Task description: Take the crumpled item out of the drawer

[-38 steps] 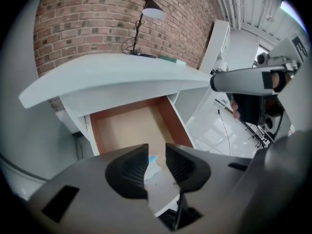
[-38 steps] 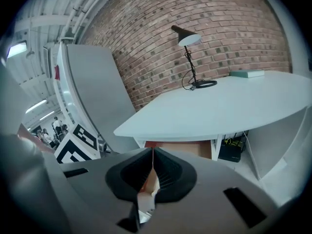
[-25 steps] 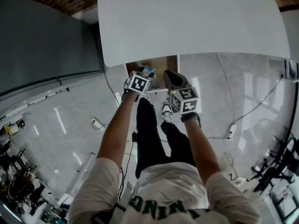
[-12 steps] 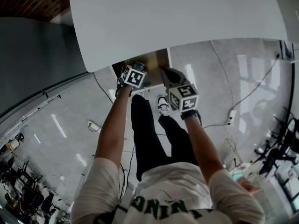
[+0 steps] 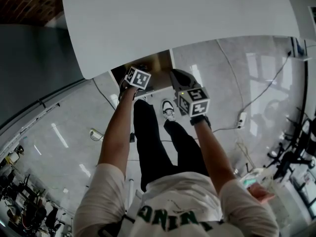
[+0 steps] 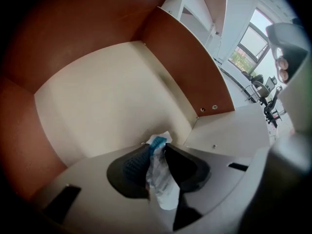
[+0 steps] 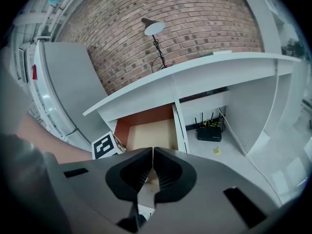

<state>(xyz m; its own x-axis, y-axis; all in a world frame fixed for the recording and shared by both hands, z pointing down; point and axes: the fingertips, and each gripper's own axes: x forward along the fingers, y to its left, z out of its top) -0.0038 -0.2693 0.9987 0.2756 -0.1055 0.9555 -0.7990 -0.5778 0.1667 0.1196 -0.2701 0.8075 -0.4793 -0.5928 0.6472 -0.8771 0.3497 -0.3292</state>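
The crumpled item [image 6: 158, 172], a white wrapper with a blue patch, sits pinched between the black pads of my left gripper [image 6: 157, 152], whose jaws are closing on it. That gripper reaches into the open drawer [image 6: 112, 91], which has a pale floor and reddish-brown walls. From the head view, the left gripper [image 5: 137, 78] hangs over the drawer [image 5: 160, 62] under the desk edge, and the item is hidden. My right gripper [image 5: 180, 81] is held beside the drawer's right side; its jaws are shut on nothing [image 7: 152, 172].
A white desk top [image 5: 187, 19] overhangs the drawer. The person's legs and a shoe [image 5: 168, 110] stand below it. Cables and a power strip [image 5: 241, 121] lie on the grey floor. A router [image 7: 210, 130] sits under the desk, and a lamp [image 7: 155, 28] stands on it.
The left gripper has moved further over the open drawer toward the desk edge. The right gripper has kept its place beside it.
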